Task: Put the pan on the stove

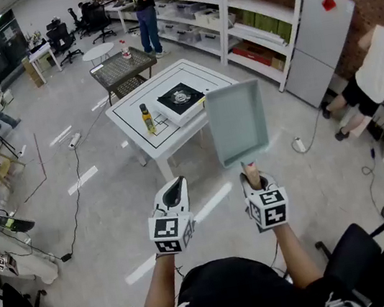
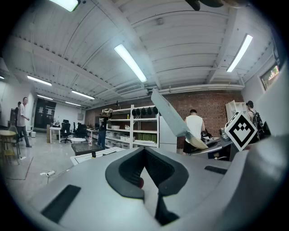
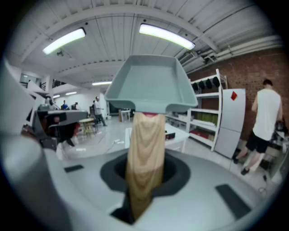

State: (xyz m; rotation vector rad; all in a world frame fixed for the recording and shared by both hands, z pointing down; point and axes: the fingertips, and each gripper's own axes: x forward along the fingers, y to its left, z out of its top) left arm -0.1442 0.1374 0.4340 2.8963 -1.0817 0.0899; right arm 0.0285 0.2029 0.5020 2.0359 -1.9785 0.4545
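Observation:
A pale teal square pan [image 1: 236, 121] with a wooden handle [image 1: 251, 169] hangs in the air in front of me, well short of the table. My right gripper [image 1: 252, 173] is shut on that handle, and in the right gripper view the handle [image 3: 144, 153] runs up between the jaws to the pan [image 3: 151, 85]. A black single-burner stove [image 1: 180, 100] sits on a white table [image 1: 131, 114] ahead, beside a yellow-labelled bottle [image 1: 147, 118]. My left gripper [image 1: 176, 185] is level with the right one, shut and holding nothing [image 2: 144, 177]. The pan [image 2: 169, 115] shows at its right.
A dark mesh table [image 1: 119, 68] stands behind the white one. Shelving [image 1: 256, 14] and a grey cabinet [image 1: 315, 41] line the back right. People stand at the shelves [image 1: 146, 11] and at the right [image 1: 381, 66]. A cable [image 1: 75, 198] crosses the floor; an office chair [image 1: 369, 251] is near my right.

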